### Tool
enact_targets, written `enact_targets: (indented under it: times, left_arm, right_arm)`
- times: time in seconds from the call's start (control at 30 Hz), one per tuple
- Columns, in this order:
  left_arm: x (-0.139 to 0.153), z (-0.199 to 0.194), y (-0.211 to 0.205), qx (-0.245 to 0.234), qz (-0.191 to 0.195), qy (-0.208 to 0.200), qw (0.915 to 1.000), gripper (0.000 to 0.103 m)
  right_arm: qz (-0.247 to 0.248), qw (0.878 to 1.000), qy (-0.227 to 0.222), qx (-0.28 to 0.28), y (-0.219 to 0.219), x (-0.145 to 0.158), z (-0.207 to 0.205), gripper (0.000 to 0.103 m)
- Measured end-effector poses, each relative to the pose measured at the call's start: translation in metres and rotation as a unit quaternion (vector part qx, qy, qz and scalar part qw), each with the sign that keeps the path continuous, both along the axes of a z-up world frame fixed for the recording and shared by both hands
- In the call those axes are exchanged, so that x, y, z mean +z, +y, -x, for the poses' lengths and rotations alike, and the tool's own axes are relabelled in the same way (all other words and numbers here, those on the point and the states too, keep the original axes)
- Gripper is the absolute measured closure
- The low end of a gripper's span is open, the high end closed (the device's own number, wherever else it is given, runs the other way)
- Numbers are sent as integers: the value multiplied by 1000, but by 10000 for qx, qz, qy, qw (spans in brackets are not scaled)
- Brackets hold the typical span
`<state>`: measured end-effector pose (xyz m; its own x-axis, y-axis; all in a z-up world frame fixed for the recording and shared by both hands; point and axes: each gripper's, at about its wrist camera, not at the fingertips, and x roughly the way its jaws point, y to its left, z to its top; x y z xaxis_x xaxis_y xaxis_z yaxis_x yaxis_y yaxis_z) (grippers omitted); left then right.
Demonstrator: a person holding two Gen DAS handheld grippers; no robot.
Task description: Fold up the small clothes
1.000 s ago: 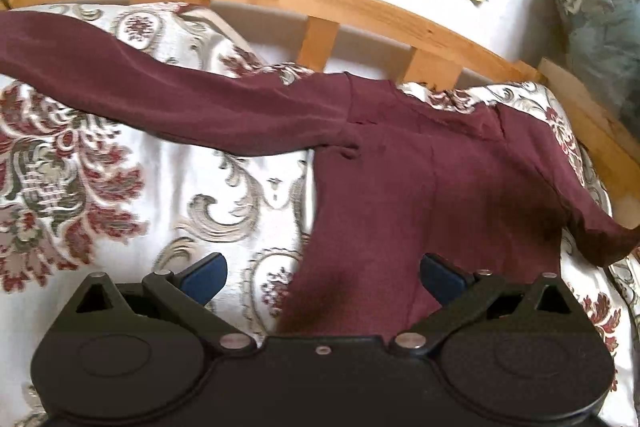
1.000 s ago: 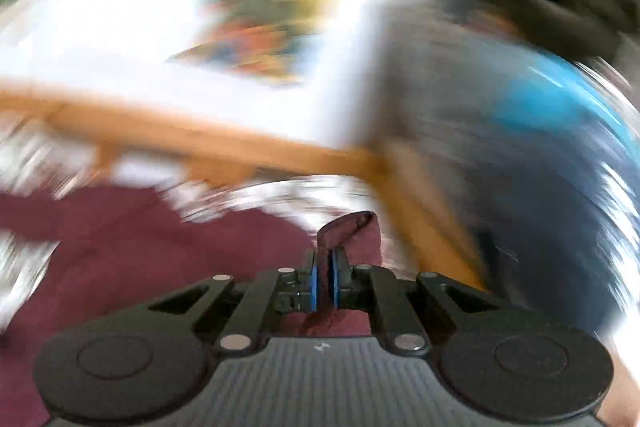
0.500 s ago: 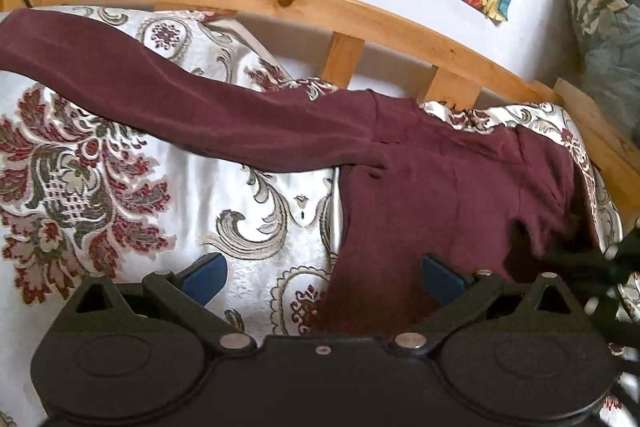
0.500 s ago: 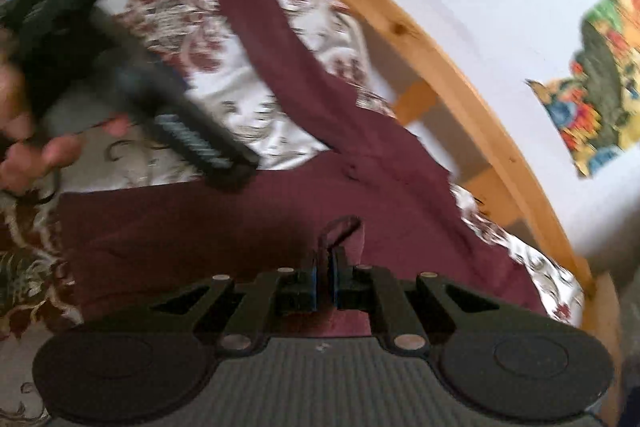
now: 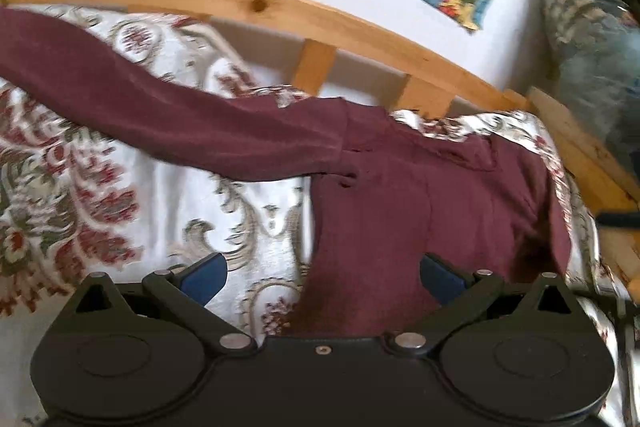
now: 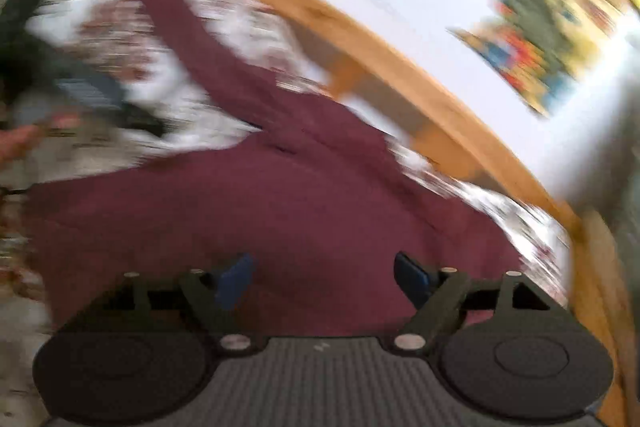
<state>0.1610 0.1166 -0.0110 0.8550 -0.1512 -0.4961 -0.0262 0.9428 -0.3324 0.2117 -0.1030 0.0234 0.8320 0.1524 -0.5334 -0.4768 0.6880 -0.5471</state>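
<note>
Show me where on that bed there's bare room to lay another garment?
The free patch is the bedspread below the outstretched sleeve and left of the shirt body. The right side is crowded: the shirt fills it up to the wooden rail, leaving only a thin strip of bedspread.

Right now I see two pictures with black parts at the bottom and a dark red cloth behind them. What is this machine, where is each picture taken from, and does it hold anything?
There is no robot arm. A person holds a two-finger gripper in each hand, and each gripper has a wide-angle camera looking forward along its fingers. One picture comes from the left gripper, the other from the right gripper; the black parts are the grippers themselves.

A maroon long-sleeved top lies on a floral bedcover, with a wooden bed frame behind.

Nothing is held. The left jaws stand open, and the right jaws are opening over the top with nothing between the blue pads.
</note>
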Motion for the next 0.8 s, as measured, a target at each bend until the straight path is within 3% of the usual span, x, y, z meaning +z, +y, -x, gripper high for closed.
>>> enact_targets:
  times: [0.13, 0.23, 0.33, 0.43, 0.53, 0.6, 0.63, 0.7, 0.8]
  left_arm:
    - [-4, 2, -20, -314, -264, -268, 9988, 1]
    - [-12, -3, -37, -581, -428, -175, 9972, 1]
    - [-22, -9, -51, -788, -504, -60, 9956, 5]
    - [-32, -13, -64, -1036, -736, -17, 9919, 11]
    - [-38, -15, -74, -1271, -1000, 61, 9868, 24]
    - [-41, -15, -77, -1402, -1061, 117, 9844, 29]
    - [-43, -16, -79, -1473, -1091, 171, 9829, 31]
    - [-48, -18, -83, -1556, -1185, 310, 9802, 54]
    - [-51, -17, -86, -1500, -1310, 285, 9795, 78]
  right_arm:
    - [-464, 9909, 32, -1260, -66, 10, -56, 22]
    - [-1338, 9648, 367, -2233, -115, 16, -104, 42]
    - [-2060, 9385, 750, -2668, -148, 17, -137, 45]
    - [-2255, 9331, 683, -2716, -152, 18, -157, 45]
    - [-1970, 9418, 682, -2638, -142, 16, -174, 48]
    - [-1690, 9459, 645, -2693, -138, 12, -185, 87]
    - [-1574, 9461, 640, -2757, -136, 9, -190, 91]
    - [-1614, 9407, 516, -2939, -137, 9, -195, 98]
    - [-1813, 9357, 298, -3012, -142, 12, -196, 98]
